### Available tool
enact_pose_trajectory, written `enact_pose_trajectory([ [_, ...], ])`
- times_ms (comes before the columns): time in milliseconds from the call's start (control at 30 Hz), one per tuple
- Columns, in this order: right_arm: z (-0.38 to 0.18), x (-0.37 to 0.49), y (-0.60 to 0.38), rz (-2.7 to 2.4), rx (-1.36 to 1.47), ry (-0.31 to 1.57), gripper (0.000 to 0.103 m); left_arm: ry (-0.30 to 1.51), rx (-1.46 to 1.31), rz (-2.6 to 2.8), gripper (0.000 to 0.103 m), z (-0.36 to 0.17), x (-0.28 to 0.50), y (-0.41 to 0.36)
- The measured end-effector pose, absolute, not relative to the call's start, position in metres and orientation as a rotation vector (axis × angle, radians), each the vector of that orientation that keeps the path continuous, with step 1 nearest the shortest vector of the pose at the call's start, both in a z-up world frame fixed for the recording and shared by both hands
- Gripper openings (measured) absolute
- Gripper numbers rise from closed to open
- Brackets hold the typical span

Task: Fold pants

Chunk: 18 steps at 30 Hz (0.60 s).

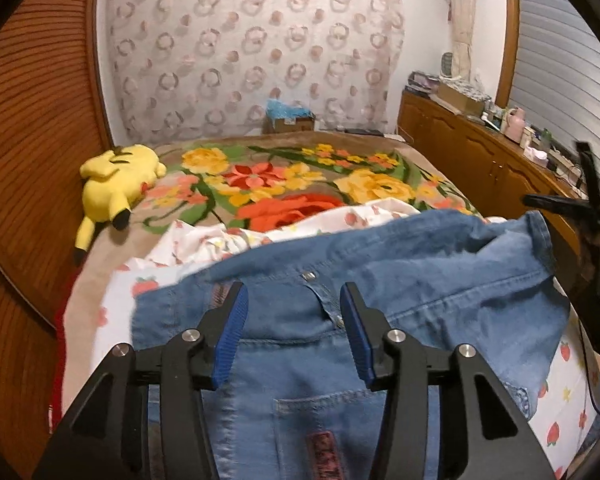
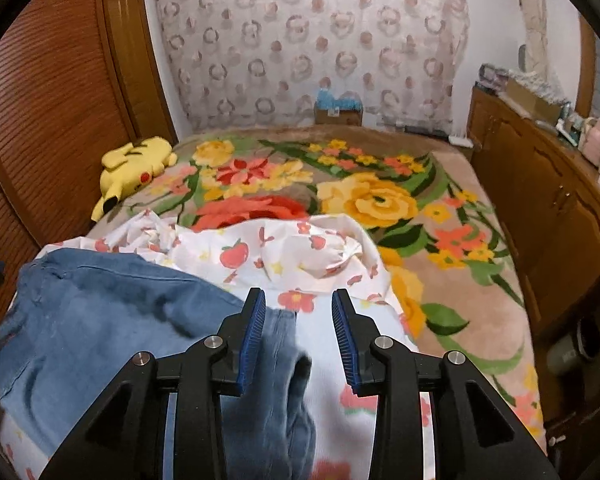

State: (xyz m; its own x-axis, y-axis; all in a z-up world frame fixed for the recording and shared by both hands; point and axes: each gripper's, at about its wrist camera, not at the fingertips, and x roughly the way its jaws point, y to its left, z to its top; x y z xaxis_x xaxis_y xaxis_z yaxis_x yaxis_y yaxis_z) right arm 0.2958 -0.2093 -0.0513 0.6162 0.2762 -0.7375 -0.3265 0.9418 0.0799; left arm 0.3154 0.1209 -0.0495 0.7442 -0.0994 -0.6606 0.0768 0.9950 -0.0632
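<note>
Left wrist view: the left gripper (image 1: pixel 292 300) hangs released over the blue denim pants (image 1: pixel 380 280), its blue ribbed pads apart and pressing on nothing. The waistband, with its metal button, lies between and just beyond them. The pants lie spread on a white strawberry-print sheet (image 1: pixel 204 240) at the near edge of the bed with the floral blanket (image 1: pixel 292 184). The denim is rumpled along its far edge, so closing here could pinch only the top layer and leave the fold crooked. The right gripper (image 1: pixel 580 200) shows at the right edge, too cut off to read. A yellow plush toy (image 1: pixel 112 184) lies at the bed's left edge, well apart. A brown cardboard box (image 1: pixel 288 122) beyond the bed's far edge holds something blue and crumpled; I cannot tell what.

Right wrist view: the right gripper (image 2: pixel 298 312) is also let go, one bunched denim end lying against its left pad. That loose bunch may slip aside or drag the sheet up with it.
</note>
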Motion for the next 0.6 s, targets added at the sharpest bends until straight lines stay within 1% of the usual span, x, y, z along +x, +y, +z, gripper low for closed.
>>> enact_pose_trajectory([
  [100, -0.059, 0.315, -0.210, 0.367, -0.053, 0.901, 0.036, 0.737, -0.032, -0.104, 0.049, -0.055, 0.313, 0.116],
  [267, -0.077, 0.324, -0.203, 0.381, -0.081, 0.968, 0.036, 0.754, -0.025, -0.118, 0.049, -0.062, 0.310, 0.110],
  [600, -0.082, 0.362, -0.188, 0.390, -0.133, 1.079, 0.036, 0.769, -0.033, -0.124, 0.049, -0.068, 0.310, 0.106],
])
